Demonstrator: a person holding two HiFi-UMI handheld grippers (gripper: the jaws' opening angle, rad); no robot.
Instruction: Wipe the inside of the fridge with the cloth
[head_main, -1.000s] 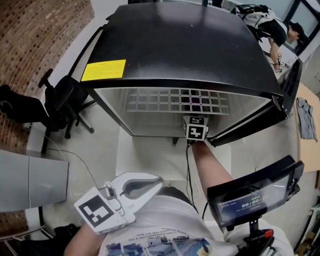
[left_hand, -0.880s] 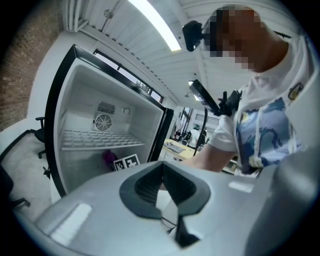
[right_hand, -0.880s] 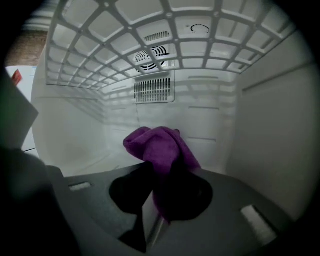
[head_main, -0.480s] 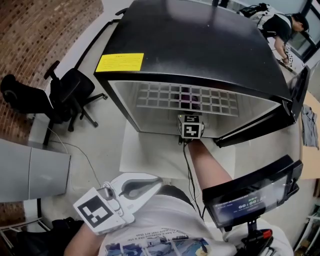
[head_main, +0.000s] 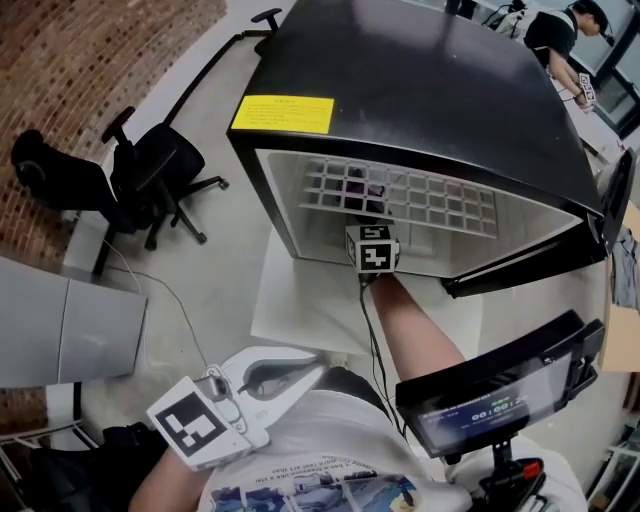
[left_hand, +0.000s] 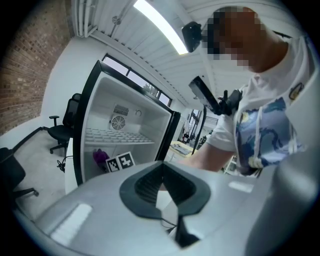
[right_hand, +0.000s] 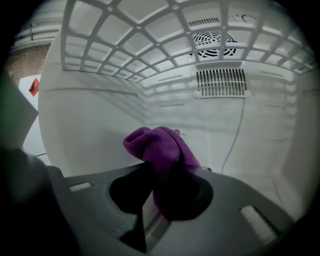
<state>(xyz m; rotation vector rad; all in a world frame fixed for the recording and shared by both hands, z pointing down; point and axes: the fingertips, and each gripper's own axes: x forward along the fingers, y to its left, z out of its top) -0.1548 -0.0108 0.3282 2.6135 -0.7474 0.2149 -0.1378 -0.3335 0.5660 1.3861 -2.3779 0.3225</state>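
1. Closest to us, the left gripper (head_main: 314, 365) hangs by our chest with its jaws together and nothing between them.
2. Just to its right, a dark screen (head_main: 490, 397) sits on a mount.
3. Our right forearm (head_main: 405, 325) reaches forward into the open fridge (head_main: 430, 90), and the right gripper (right_hand: 161, 169) has its jaws clamped on the purple cloth (right_hand: 161, 144).
4. The cloth bunches up above the jaws inside the lower compartment, under the white wire shelf (head_main: 425, 203) (we cannot tell whether it touches a wall).
5. Beyond it, the white back wall carries a slotted vent (right_hand: 221, 82).
6. On the fridge's black top lies a yellow label (head_main: 283, 113).
7. Further left, a black office chair (head_main: 150, 180) stands near a brick wall (head_main: 90, 70).
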